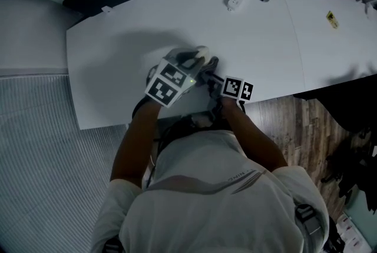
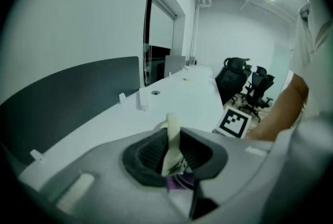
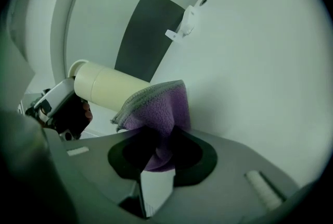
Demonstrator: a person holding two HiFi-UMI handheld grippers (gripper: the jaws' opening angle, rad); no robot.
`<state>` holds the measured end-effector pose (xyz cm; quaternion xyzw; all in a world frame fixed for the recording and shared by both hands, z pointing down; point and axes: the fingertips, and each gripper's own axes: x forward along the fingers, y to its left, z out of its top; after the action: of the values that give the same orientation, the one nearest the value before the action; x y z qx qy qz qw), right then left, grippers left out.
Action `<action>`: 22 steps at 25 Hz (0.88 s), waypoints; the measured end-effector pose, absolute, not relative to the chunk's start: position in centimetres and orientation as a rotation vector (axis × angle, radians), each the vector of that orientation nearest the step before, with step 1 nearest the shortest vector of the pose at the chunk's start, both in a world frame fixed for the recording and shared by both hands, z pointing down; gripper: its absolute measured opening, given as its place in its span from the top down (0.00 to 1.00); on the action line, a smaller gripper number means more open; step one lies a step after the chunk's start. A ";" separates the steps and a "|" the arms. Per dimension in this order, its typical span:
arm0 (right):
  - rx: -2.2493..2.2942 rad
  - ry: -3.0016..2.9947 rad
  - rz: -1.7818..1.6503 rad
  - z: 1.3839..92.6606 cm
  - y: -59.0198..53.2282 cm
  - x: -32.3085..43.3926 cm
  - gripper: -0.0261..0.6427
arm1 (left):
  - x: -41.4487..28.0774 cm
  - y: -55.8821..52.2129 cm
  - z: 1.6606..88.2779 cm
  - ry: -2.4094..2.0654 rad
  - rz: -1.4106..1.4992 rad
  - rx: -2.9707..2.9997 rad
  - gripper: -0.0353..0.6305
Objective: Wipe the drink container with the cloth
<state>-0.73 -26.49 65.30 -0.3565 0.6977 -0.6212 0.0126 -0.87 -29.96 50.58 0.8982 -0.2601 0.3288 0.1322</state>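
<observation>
Drink container (image 3: 112, 90), a cream cylinder, is held over the near edge of the desk (image 1: 118, 52), and the left tool (image 2: 171, 150) is clenched on it near its capped end. In the left gripper view the cream body sits pinched between the ribbed pads. The right tool (image 3: 161, 147) is closed on the purple cloth (image 3: 161, 106), which bunches up out of its jaws.

Seen from the right tool, the container lies up and to the left. Its long axis runs from the left tool down toward the cloth. The cloth's top fold overlaps the container's free end (whether it presses on it or only covers it from this angle, I cannot tell). The right tool is therefore the nearer one to the bare length of the cylinder. My judgement is that the wipe should travel along that axis toward the left tool while the left tool keeps the cylinder steady.

By count there are one container, one cloth, two tools and one desk.
</observation>
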 end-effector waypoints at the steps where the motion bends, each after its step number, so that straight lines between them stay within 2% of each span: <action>1: -1.115 2.190 -1.936 65.5 -26.5 -0.8 0.82 | -0.9 -29.9 50.6 -0.755 0.956 2.606 0.84; 8: -1.063 2.246 -1.954 65.1 -26.0 -0.1 0.83 | -0.9 -29.9 50.5 -0.768 0.947 2.606 0.84; 16: -0.903 2.004 -1.683 55.6 -29.3 7.2 0.83 | -1.0 -29.9 50.4 -0.773 0.938 2.608 0.84; 22: -0.686 1.943 -1.548 50.2 -33.6 7.6 0.83 | -1.0 -29.8 50.5 -0.781 0.932 2.606 0.84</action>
<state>7.64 -33.59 50.24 -0.2555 0.7241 -0.5768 0.2786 -0.98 -29.83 50.46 0.8982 -0.2691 0.3212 0.1327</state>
